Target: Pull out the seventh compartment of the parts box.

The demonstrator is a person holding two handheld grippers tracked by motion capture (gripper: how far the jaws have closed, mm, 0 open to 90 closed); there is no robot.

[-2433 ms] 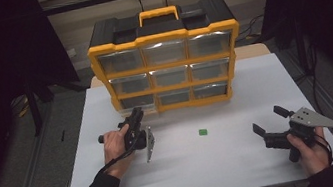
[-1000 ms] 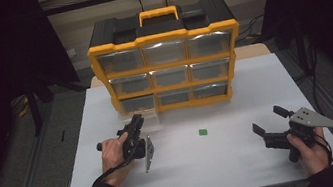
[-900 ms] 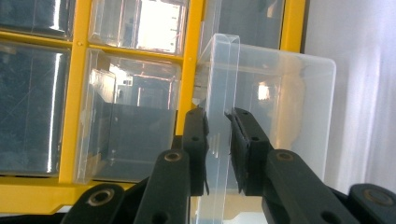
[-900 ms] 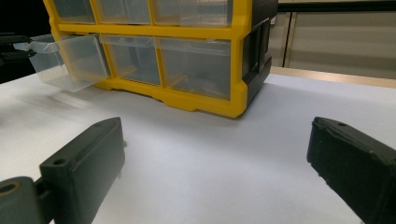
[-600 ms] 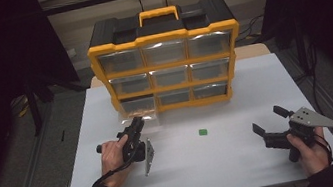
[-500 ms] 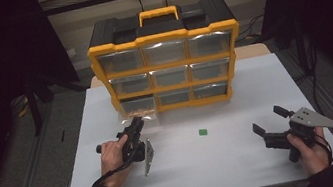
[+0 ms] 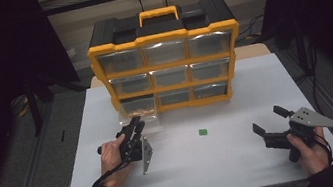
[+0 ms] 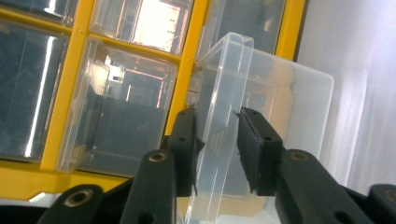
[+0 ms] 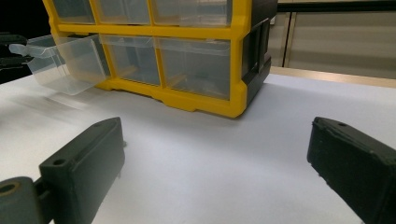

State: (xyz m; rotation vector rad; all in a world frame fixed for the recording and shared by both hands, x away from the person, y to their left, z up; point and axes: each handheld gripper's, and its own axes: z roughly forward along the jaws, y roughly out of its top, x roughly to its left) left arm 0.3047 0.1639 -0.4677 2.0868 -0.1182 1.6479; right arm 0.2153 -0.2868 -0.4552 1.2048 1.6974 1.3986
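So the left gripper [image 8: 217,140] has its jaws pinched onto the front lip of a clear drawer [image 8: 261,116], the bottom-left one of the yellow organizer [image 7: 167,65]. The drawer is partly pulled out and sticks toward the jaws, its back end still in its slot. Beyond the jaws are the neighbouring clear drawers and yellow frame bars, nothing wedged between. Can't tell from the see-through plastic whether anything's inside.

The right gripper [image 7: 273,124] sits well off to the side over the white worktop [image 7: 246,162], jaws spread wide with nothing between them. Ahead of those jaws is bare worktop, then the organizer's bottom row. A small green piece [image 7: 203,131] lies on the worktop between the two grippers, clear of both.
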